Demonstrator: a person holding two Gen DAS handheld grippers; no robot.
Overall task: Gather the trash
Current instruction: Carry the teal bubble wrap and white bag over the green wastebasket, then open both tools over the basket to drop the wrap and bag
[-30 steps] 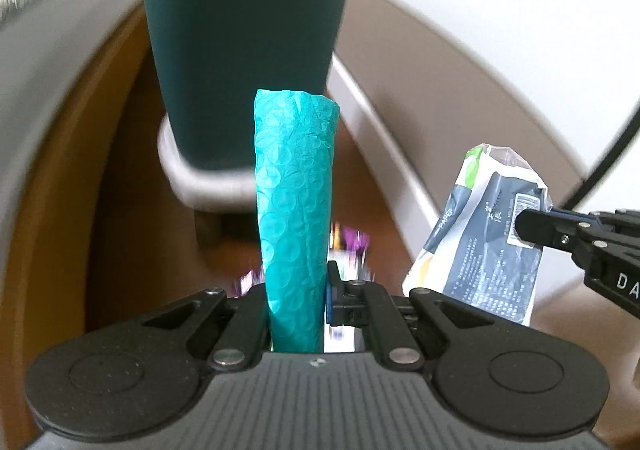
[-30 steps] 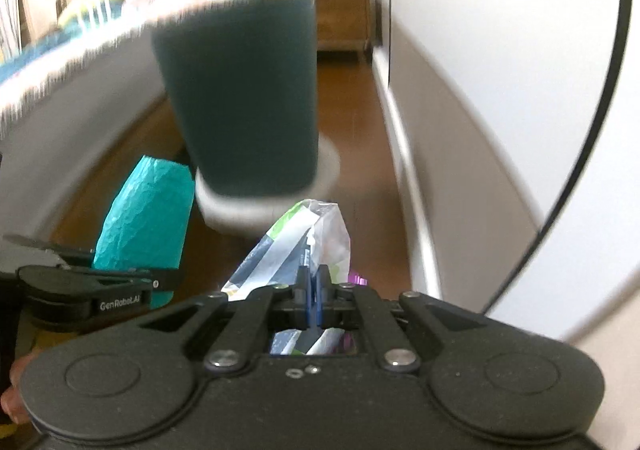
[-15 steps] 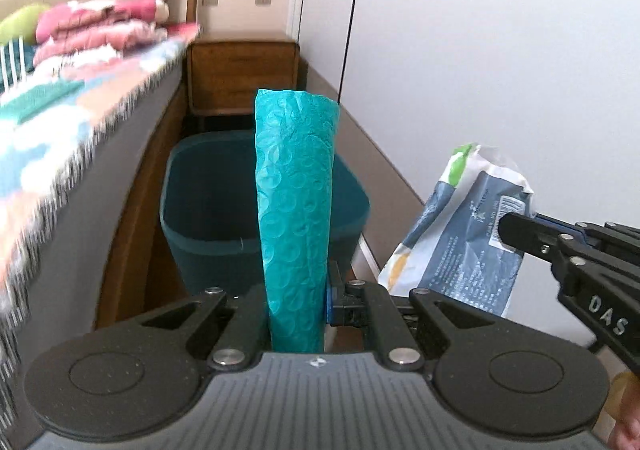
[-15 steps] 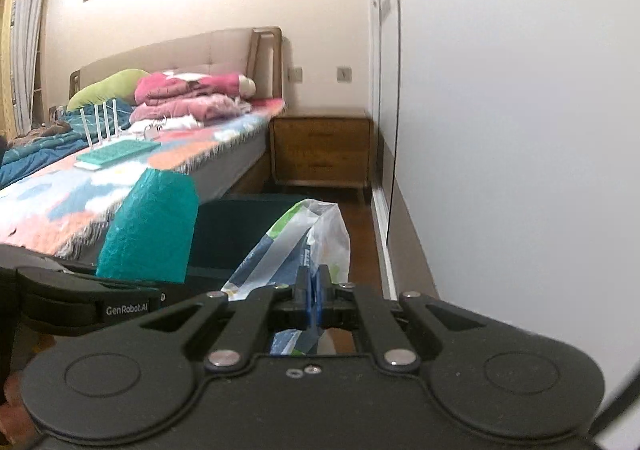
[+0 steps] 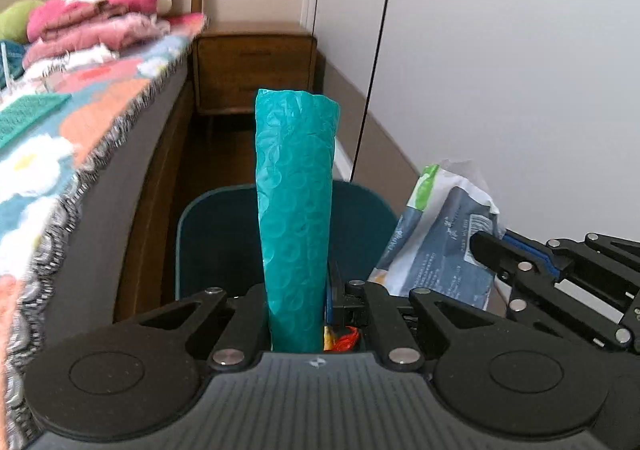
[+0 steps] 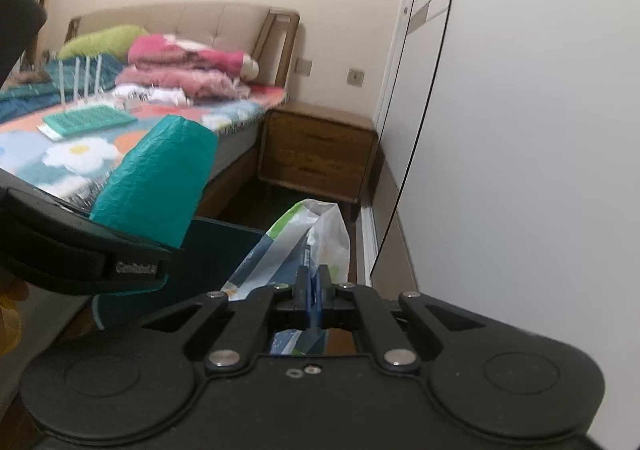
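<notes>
Teal bubble wrap (image 5: 295, 218), rolled into a tube, stands up between the closed jaws of the left gripper (image 5: 298, 314), which clamp its lower end; we see it dead centre in the left wrist view, where it hides the middle of the dark teal bin (image 5: 212, 234) below and beyond it. Only that view lets us look into the bin's open mouth, and at the foot of the tube a scrap of red and yellow (image 5: 342, 342) shows, though we cannot tell whether it lies inside the bin or on the floor. To the right there, the right gripper (image 5: 486, 246) comes in from the side, its jaws closed on a white, blue and green plastic packet (image 5: 440, 246) that hangs just beside the bin's rim. The right wrist view shows the same packet (image 6: 304, 246) pinched edge-on between that gripper's shut jaws (image 6: 312, 282), and it gives what the other lacks: the wide side of the bubble wrap (image 6: 160, 186), the left gripper's black finger (image 6: 100, 250) across it, and a corner of the bin (image 6: 216, 246) beneath both. Around us we see a bed (image 6: 120, 138) with a flowered cover and folded pink blankets (image 6: 184, 70), a wooden nightstand (image 6: 320, 154) at its head, and a white wardrobe (image 5: 500, 50) closing the narrow aisle on the right.
</notes>
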